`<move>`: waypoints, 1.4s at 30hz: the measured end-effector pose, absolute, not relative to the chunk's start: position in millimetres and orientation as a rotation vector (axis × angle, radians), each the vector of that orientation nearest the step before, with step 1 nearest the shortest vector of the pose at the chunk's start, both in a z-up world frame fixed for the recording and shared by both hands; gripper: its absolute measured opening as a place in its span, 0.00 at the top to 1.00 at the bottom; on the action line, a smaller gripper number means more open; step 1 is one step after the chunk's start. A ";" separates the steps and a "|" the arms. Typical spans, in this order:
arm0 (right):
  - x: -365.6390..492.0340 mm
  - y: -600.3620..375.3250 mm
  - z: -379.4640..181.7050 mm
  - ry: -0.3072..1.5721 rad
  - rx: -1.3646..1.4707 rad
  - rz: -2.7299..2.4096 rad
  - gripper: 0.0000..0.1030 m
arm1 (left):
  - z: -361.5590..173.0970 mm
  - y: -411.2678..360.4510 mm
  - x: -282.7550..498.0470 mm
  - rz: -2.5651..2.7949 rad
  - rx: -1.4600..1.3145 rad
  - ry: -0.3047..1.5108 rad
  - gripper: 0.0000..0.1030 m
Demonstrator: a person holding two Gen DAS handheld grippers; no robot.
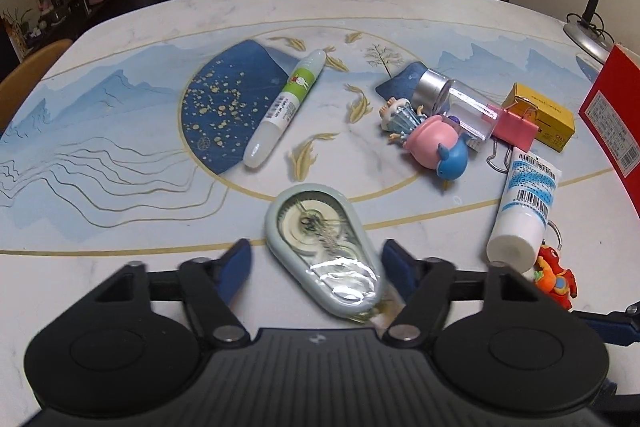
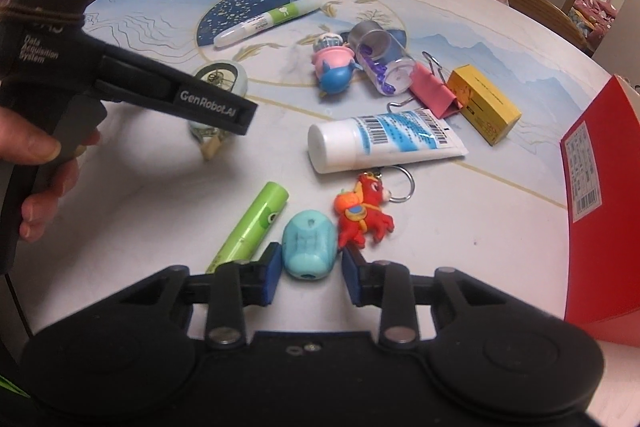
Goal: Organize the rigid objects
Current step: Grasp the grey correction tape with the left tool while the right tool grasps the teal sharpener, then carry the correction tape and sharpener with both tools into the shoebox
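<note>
The round marble-look surface (image 1: 120,211) with its painted blue mountains and gold fish carries everything. At its 3 o'clock edge stands a red cardboard box (image 2: 600,211). Near the centre, toward 2 o'clock, lies a white plastic tube with blue print and barcodes (image 2: 384,141); just past it a yellow carton (image 2: 484,105) touches a pink binder clip (image 2: 434,91), which touches a clear jar with a silver cap (image 2: 380,61) on its side. Beside the jar lies a pink-and-blue toy figure (image 2: 334,67). At 11 o'clock a white-and-green correction pen (image 1: 286,109) rests across the dark blue disc.

The left claw (image 1: 316,267) straddles a pale green teardrop-shaped correction tape dispenser (image 1: 324,251); its blue pads stand apart, one close on the right, a gap on the left. The right claw (image 2: 308,273) is drawn in around a teal egg-shaped sharpener (image 2: 308,245); whether the pads press it I cannot tell. A lime-green marker (image 2: 252,227) lies at its 9 o'clock, a red horse keychain (image 2: 362,215) at its 2 o'clock.
</note>
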State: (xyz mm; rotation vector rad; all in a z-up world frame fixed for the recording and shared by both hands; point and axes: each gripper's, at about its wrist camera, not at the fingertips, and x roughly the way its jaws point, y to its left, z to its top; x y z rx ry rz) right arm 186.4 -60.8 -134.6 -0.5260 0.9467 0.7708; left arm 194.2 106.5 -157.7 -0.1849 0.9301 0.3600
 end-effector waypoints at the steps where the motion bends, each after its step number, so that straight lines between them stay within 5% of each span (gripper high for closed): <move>1: 186.7 -60.7 -134.6 0.947 -0.525 0.772 0.70 | -156.9 107.3 193.8 0.362 -0.186 0.926 0.44; 6: 187.0 -62.9 -133.2 0.947 -0.508 0.778 0.73 | -154.4 115.7 190.2 0.378 -0.221 0.917 0.58; 23: 190.9 -93.4 -100.3 0.899 -0.378 0.776 0.73 | -111.8 102.7 169.0 0.356 -0.265 0.848 0.58; 42: 219.1 -184.6 -20.7 0.786 -0.142 0.672 0.73 | -21.7 0.8 183.9 0.179 -0.176 0.751 0.58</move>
